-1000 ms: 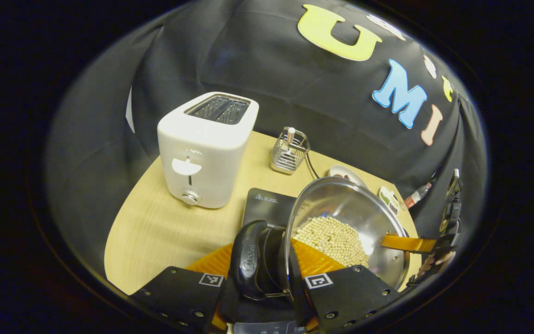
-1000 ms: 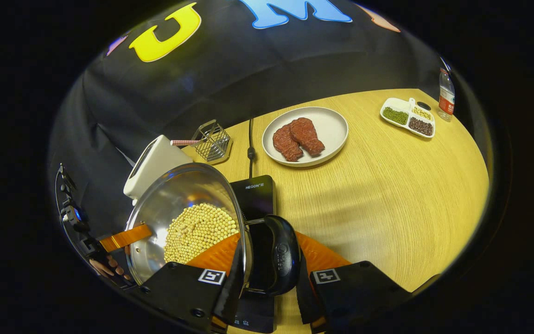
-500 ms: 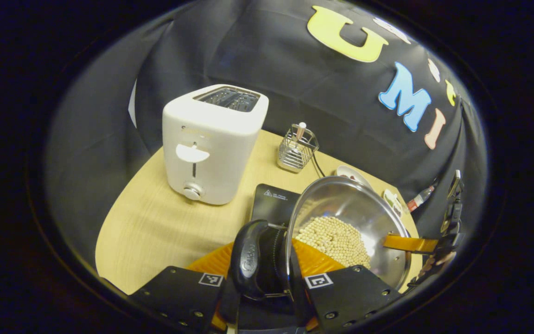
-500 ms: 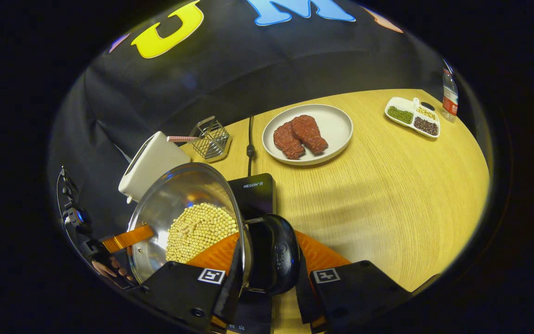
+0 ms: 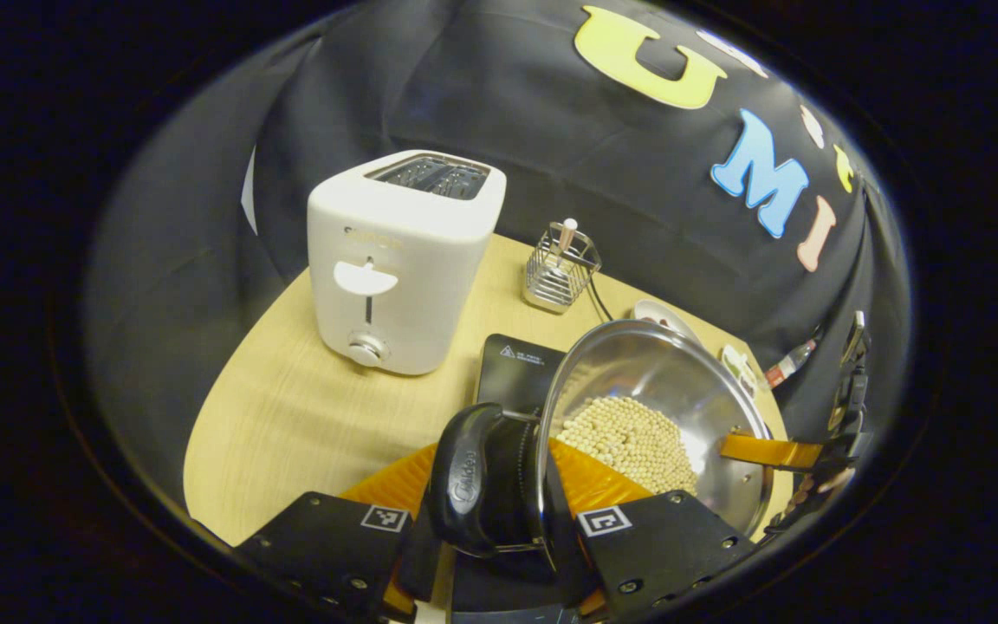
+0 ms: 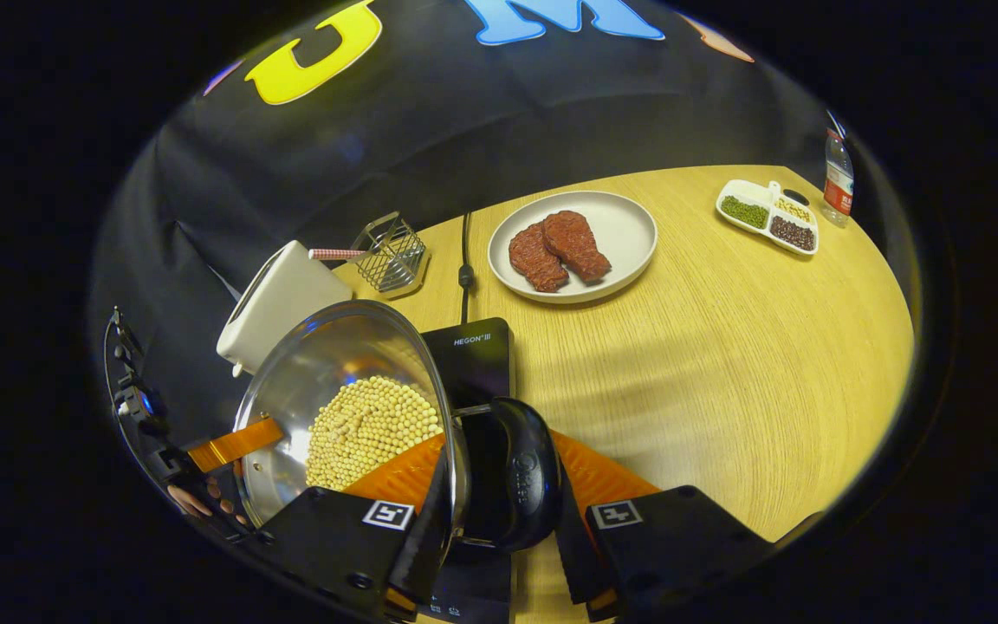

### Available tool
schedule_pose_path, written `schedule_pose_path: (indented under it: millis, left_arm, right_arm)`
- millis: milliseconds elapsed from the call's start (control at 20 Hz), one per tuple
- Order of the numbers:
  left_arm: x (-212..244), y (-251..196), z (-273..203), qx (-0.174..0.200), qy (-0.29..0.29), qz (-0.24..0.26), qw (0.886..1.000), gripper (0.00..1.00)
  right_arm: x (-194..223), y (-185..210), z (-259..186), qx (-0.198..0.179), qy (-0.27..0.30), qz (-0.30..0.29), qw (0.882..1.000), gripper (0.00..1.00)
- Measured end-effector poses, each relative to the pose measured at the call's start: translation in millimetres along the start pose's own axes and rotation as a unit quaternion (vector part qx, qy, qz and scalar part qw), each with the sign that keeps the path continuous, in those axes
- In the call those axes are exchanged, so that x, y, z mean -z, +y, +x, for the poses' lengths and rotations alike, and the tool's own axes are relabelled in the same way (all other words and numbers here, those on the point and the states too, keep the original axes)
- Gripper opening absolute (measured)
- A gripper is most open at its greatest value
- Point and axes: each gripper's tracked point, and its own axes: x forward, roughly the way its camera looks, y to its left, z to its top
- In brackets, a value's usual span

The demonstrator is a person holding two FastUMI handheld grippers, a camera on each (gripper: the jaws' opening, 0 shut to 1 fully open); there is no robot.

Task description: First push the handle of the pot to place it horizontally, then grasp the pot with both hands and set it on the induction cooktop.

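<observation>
A steel pot (image 5: 664, 381) with pale beans (image 5: 625, 438) in it hangs tilted over the black induction cooktop (image 5: 521, 381). My left gripper (image 5: 499, 485) is shut on the pot's black side handle (image 5: 464, 485), a finger on each side of it. My right gripper (image 6: 503, 481) is shut on the opposite black handle (image 6: 525, 485) of the pot (image 6: 334, 364), above the cooktop (image 6: 482, 355). Across the pot, each view shows the other gripper: the right gripper (image 5: 767, 451) and the left gripper (image 6: 235, 442), each with a hand behind it.
A white toaster (image 5: 404, 260) stands left of the cooktop, a wire rack (image 5: 560, 273) behind it. A white plate (image 6: 629, 225) with two meat pieces (image 6: 555, 251), a divided dish (image 6: 767, 212) and a bottle (image 6: 835, 182) sit farther back. A cable (image 6: 464, 269) runs behind the cooktop.
Both grippers have sunk lower with the pot and crept forward over the cooktop. The toaster now stands higher and more side-on in the left gripper view.
</observation>
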Motion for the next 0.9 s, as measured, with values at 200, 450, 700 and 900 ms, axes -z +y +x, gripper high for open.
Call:
schedule_pose_path:
  millis: [200,450,700,900]
  left_arm:
    - [-3,12,-9,-0.05,0.012,0.046,0.998,0.75]
    - [-20,5,-40,-0.071,-0.014,0.068,0.995,0.81]
    - [-54,-23,-91,-0.082,-0.077,0.078,0.991,0.81]
    - [-97,-82,-159,-0.066,-0.175,0.106,0.977,0.81]
  right_arm:
    - [8,-2,-5,-0.002,0.02,-0.009,1.0,0.87]
    - [-9,-9,-46,-0.001,-0.017,-0.021,1.0,0.98]
    - [-30,-28,-108,0.01,-0.071,-0.028,0.997,0.98]
    - [-56,-53,-179,0.032,-0.16,-0.05,0.985,0.98]
